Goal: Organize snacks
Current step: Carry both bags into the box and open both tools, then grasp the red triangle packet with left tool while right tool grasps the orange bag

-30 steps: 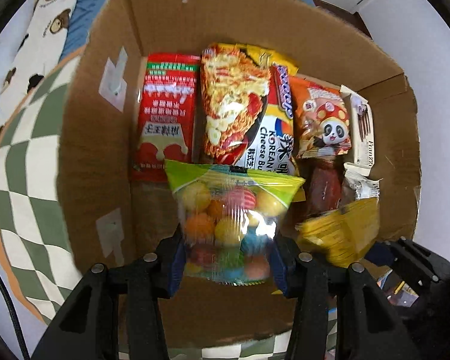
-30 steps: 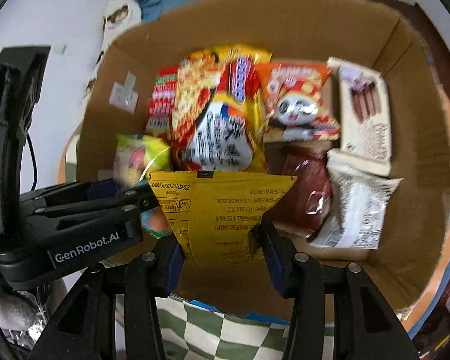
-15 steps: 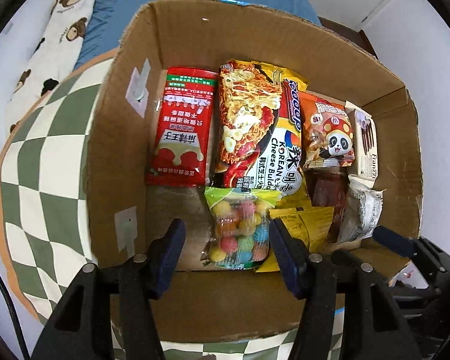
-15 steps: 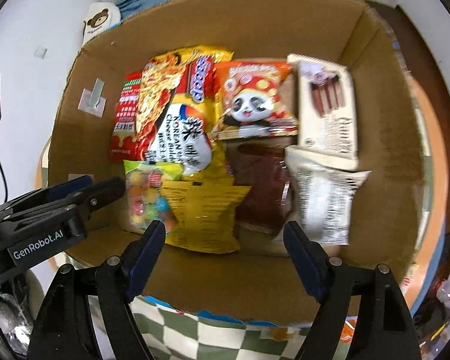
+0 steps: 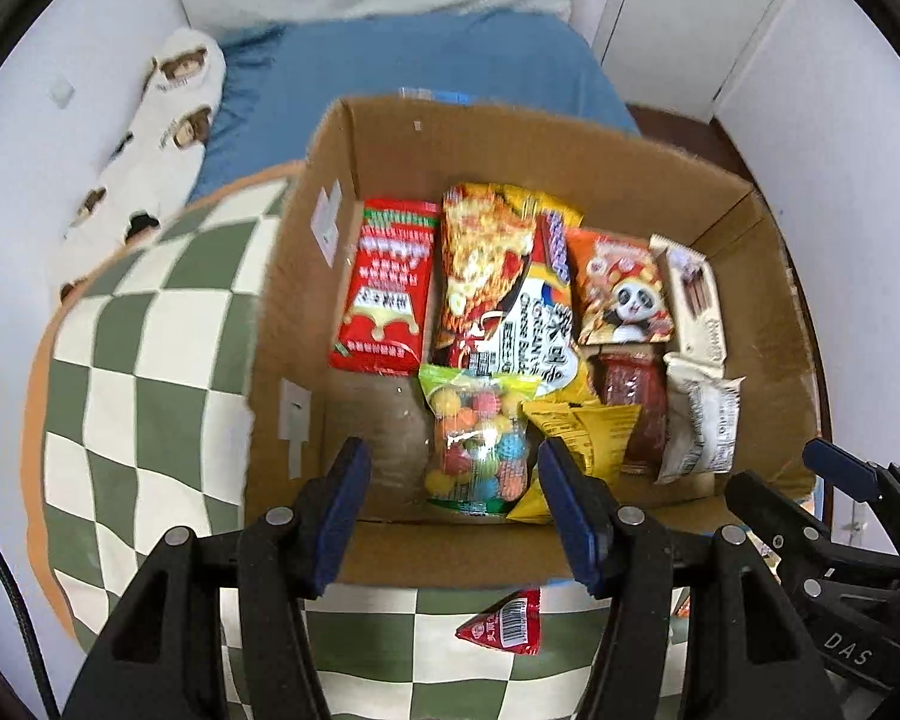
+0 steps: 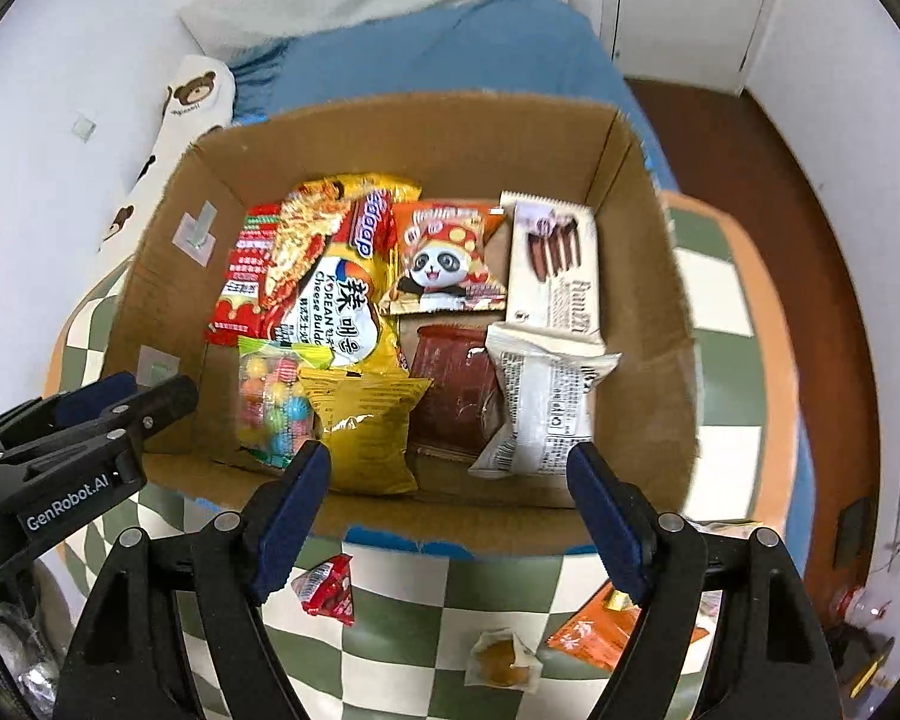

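A green-and-cream checkered table (image 5: 150,372) is carrying a cardboard box (image 5: 510,138), open at the top and standing against a blue bed (image 6: 450,54). Snack packets are lying flat inside the box: a red packet (image 5: 384,288) at the left, a yellow noodle bag (image 6: 336,294) beside it, a panda packet (image 6: 444,258), a cream wafer pack (image 6: 555,267) at the right. In the nearer row a yellow bag (image 6: 366,420) is sitting just beside a clear bag of coloured candy balls (image 5: 480,438) (the two are touching, edge over edge).

The left gripper (image 5: 456,516) is hovering over the box's near wall, jaws wide and holding nothing. The right gripper (image 6: 450,510) is doing the same, jaws wide and empty. A small red triangular packet (image 6: 327,588), a round wrapped sweet (image 6: 501,663) and an orange packet (image 6: 600,630) are lying on the table outside the box.
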A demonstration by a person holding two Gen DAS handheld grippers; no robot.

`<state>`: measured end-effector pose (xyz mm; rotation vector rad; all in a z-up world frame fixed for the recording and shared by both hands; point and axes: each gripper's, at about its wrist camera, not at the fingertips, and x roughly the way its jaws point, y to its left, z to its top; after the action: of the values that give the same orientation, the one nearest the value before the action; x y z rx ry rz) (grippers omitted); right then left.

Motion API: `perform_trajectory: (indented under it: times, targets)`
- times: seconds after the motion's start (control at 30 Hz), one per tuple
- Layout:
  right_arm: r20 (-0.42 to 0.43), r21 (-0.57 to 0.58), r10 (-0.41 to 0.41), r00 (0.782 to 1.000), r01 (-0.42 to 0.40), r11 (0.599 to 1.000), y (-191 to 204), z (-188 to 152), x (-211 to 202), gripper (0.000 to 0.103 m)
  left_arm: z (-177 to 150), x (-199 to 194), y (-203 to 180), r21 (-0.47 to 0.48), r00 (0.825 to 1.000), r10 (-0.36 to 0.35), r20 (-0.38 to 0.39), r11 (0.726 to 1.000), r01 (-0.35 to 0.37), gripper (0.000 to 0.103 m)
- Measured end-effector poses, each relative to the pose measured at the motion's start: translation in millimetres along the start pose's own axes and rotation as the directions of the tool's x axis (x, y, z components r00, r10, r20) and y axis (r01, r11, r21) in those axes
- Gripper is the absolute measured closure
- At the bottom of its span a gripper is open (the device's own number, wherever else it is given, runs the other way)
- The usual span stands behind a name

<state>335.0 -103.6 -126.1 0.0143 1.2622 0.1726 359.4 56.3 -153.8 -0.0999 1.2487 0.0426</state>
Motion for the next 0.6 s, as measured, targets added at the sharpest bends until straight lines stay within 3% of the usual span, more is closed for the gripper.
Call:
perform_trajectory:
  times: [0.3, 0.6]
  targets:
    - [0.138, -0.026, -0.025, 0.990, 0.029, 0.999, 8.3, -27.1, -50.4, 0.020, -31.7, -51.0, -4.4, 0.022, 0.991, 0.004, 0.131, 1.000, -0.007, 0.047]
    - [0.245, -0.021, -0.023, 0.969, 0.029, 0.999, 11.0, -58.3, -100.0, 0.020, -63.0, -101.6, -7.9, 0.052, 0.972, 0.005, 0.234, 0.999, -0.018, 0.047]
